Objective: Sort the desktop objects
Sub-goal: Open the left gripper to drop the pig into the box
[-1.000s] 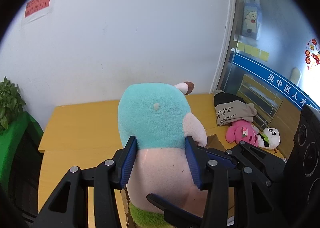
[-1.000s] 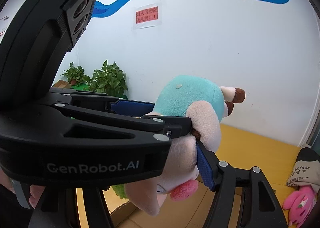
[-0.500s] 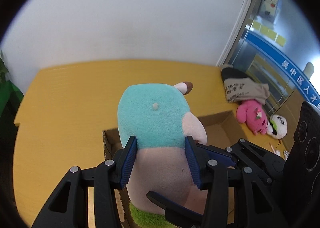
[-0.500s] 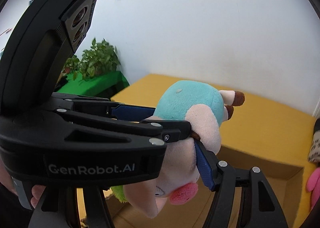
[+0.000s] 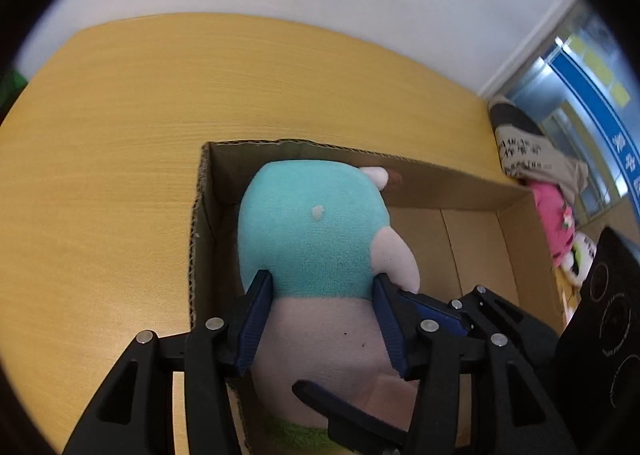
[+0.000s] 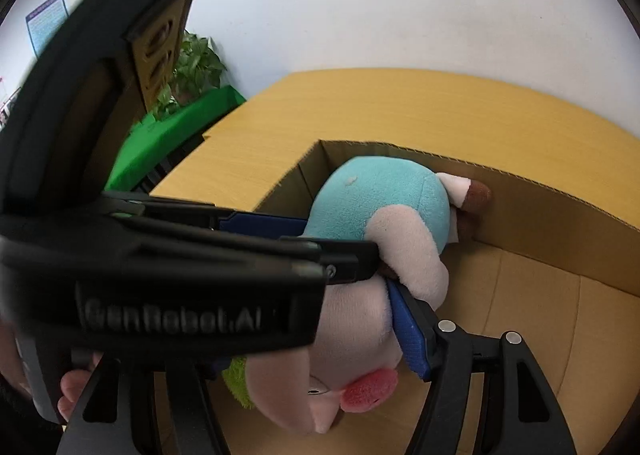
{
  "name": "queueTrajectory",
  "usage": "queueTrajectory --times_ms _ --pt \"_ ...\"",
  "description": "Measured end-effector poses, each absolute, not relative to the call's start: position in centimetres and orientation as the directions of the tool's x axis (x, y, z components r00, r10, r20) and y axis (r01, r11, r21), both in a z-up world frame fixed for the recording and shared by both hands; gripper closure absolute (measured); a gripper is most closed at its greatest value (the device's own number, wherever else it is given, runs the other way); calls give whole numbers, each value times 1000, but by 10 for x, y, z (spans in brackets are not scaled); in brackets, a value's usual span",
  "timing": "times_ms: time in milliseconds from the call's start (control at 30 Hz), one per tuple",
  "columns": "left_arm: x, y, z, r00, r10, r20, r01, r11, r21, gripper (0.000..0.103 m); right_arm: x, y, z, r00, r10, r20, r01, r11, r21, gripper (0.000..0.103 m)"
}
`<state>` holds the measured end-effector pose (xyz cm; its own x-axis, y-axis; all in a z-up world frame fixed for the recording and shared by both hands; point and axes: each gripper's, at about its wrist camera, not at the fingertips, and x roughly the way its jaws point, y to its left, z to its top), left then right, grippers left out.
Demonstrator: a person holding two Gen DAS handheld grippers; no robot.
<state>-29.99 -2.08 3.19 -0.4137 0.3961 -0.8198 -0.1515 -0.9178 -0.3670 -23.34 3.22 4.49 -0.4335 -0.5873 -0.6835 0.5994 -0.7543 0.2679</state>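
A plush toy (image 5: 316, 239) with a teal and pink body hangs inside the open cardboard box (image 5: 200, 215) near its far left corner. It also shows in the right wrist view (image 6: 384, 211), its brown feet touching the box wall (image 6: 560, 223). My left gripper (image 5: 320, 287) is shut on the plush toy, a blue pad on each side of its body. My right gripper (image 6: 352, 287) is shut on the same plush toy from the right side. The left gripper's body hides the right gripper's left finger.
The box stands on a yellow wooden table (image 5: 120, 127). A pink plush (image 5: 554, 215), a panda plush (image 5: 576, 255) and a grey cloth item (image 5: 532, 151) lie right of the box. Green plants (image 6: 192, 67) stand beyond the table's left edge.
Both grippers have carried the plush toy down from above the table into the cardboard box. The grip on it has not changed.
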Motion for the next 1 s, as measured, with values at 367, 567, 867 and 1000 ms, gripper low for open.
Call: queueTrajectory --times_ms 367,567,867,1000 --pt "-215 -43 116 -653 244 -717 -84 -964 -251 42 -185 67 114 -517 -550 -656 671 -736 88 5" --pt "-110 -24 178 -809 139 -570 -88 -989 -116 22 -75 160 198 -616 -581 -532 628 -770 115 0" --pt "4 57 200 -876 202 -437 -198 -979 -56 21 29 246 226 -732 -451 -511 413 -890 195 0" --pt "24 79 192 -857 229 -462 -228 -972 -58 21 50 260 198 -715 -407 -568 370 -910 187 0"
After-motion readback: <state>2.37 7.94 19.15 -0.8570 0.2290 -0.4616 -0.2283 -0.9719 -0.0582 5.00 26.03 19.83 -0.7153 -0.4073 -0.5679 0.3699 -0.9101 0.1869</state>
